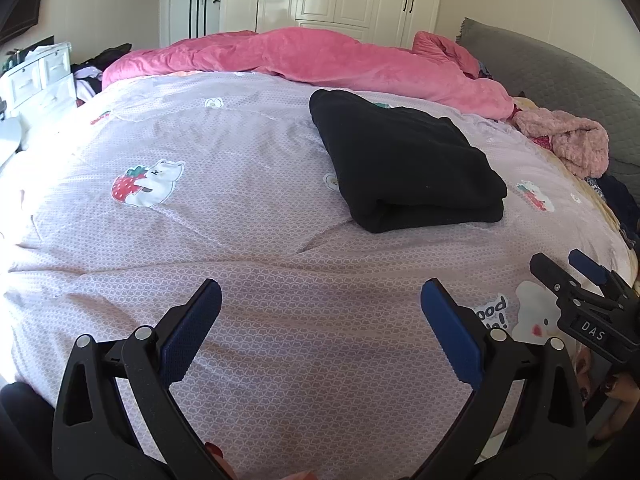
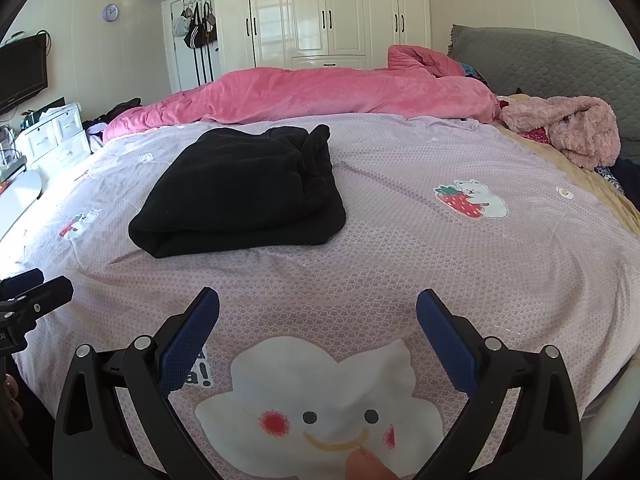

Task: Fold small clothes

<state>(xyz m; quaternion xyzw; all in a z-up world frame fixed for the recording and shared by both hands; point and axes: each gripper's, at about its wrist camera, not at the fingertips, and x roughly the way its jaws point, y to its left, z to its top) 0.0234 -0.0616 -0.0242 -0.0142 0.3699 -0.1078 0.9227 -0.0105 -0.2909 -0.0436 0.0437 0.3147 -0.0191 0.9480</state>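
Observation:
A black garment (image 1: 404, 164) lies folded into a thick rectangle on the lilac printed bedspread (image 1: 240, 220); in the right wrist view it (image 2: 240, 196) sits left of centre. My left gripper (image 1: 320, 300) is open and empty, low over the bedspread's near part, short of the garment. My right gripper (image 2: 318, 308) is open and empty over a white cartoon print near the bed's front edge. The right gripper also shows at the right edge of the left wrist view (image 1: 560, 272). The left gripper's tips show at the left edge of the right wrist view (image 2: 36, 284).
A rumpled pink duvet (image 1: 320, 60) runs along the far side of the bed. A fluffy pink garment (image 2: 568, 132) lies at the right by a grey headboard (image 2: 540, 60). White drawers (image 1: 36, 76) stand left of the bed; white wardrobes (image 2: 328, 12) stand behind.

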